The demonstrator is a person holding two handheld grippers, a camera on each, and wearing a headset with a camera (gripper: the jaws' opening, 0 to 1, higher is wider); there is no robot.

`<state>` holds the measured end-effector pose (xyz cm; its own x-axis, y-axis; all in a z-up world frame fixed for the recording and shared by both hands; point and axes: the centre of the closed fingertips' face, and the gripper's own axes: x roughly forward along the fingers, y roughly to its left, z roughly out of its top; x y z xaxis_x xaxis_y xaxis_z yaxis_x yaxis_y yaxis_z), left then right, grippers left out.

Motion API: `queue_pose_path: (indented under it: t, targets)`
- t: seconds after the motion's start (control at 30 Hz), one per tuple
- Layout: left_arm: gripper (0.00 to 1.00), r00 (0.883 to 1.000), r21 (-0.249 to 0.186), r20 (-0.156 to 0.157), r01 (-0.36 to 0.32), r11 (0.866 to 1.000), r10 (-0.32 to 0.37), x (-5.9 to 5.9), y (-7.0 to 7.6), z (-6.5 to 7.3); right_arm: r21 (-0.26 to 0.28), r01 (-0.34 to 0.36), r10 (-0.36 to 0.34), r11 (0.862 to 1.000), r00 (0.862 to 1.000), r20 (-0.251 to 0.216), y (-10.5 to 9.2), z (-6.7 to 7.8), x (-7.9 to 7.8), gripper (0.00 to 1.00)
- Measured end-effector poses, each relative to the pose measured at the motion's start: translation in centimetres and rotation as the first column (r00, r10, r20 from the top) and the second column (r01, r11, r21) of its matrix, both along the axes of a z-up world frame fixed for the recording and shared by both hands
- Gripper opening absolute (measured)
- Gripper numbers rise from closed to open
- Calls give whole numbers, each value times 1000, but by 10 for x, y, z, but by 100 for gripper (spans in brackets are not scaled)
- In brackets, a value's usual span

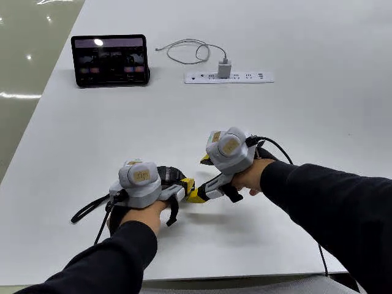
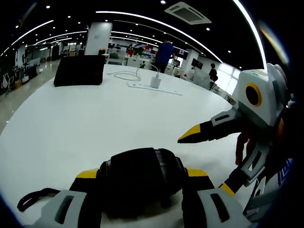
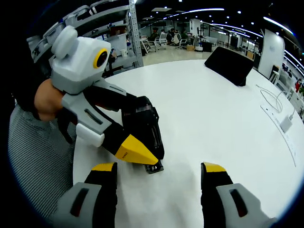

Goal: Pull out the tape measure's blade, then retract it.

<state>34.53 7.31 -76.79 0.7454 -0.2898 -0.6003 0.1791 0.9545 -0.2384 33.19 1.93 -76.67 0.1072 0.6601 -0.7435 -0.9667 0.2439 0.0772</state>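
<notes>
While the left gripper (image 2: pixel 142 174) clamps the hard, likely slippery tape measure (image 2: pixel 142 183) between its fingers (image 2: pixel 88 174) on the surface (image 1: pixel 245 116), the right gripper's (image 3: pixel 159 167) fingers (image 3: pixel 103 168) stand spread just before the blade's small hook (image 3: pixel 154 167), the likely place to pinch.

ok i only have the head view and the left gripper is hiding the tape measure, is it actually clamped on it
Observer: Yes. In the left gripper view the left gripper has its two yellow-tipped jaws pressed against either side of the black tape measure.
Operator: and the right one, has it caught the blade end
Observer: No. In the right gripper view the right gripper has its jaws wide apart and grips nothing.
Operator: so where's the end then
Observer: What looks like the hook sits at the case's lower corner, facing the right gripper, just below the left gripper's yellow tip.
</notes>
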Motion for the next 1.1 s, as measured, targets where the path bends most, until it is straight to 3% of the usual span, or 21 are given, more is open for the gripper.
queue_pose_path:
  t: [0.1, 0.17, 0.2, 0.3, 0.47, 0.53, 0.6, 0.67, 0.87, 0.97, 1.03, 1.1]
  targets:
    - [64, 1000, 1, 0, 3, 1000, -3, 0, 0, 0, 24, 29, -29, 999, 1000, 2, -1, 2, 0, 82]
    - [64, 1000, 2, -1, 5, 1000, -5, 0, 0, 0, 45, 55, -56, 997, 998, 13, -1, 4, 3, 98]
    - [64, 1000, 3, -1, 5, 1000, -5, 0, 0, 0, 51, 65, -66, 997, 998, 15, -2, 5, 4, 99]
    - [65, 1000, 3, 8, 7, 1000, -7, -1, 0, 1, 68, 84, -85, 994, 996, 11, -3, 7, 4, 100]
    - [65, 996, 7, 1, 89, 996, -89, -5, -1, 2, 73, 88, -90, 993, 996, 25, -9, 9, 1, 100]
    - [66, 994, 20, 9, 111, 994, -112, -5, 1, 4, 71, 83, -85, 994, 996, 33, -13, 9, 1, 100]
    - [69, 987, 53, 41, 155, 987, -157, -5, 4, 10, 77, 98, -101, 992, 994, 31, -19, 9, 1, 100]
    - [69, 987, 44, 29, 159, 986, -161, -6, 10, 12, 84, 113, -116, 990, 993, 35, -26, 10, 3, 100]
    - [85, 978, 93, 23, 204, 975, -207, -8, 32, 16, 115, 157, -163, 981, 986, 43, -44, 15, 4, 100]
    - [91, 959, 145, 41, 273, 951, -282, -11, 40, 19, 132, 188, -196, 973, 979, 52, -57, 19, 4, 100]
    - [94, 955, 151, 32, 287, 946, -295, -14, 44, 19, 142, 212, -221, 967, 974, 53, -66, 22, 4, 100]
    - [100, 951, 131, 43, 298, 946, -306, -14, 48, 25, 162, 236, -245, 958, 969, 40, -76, 25, 0, 100]
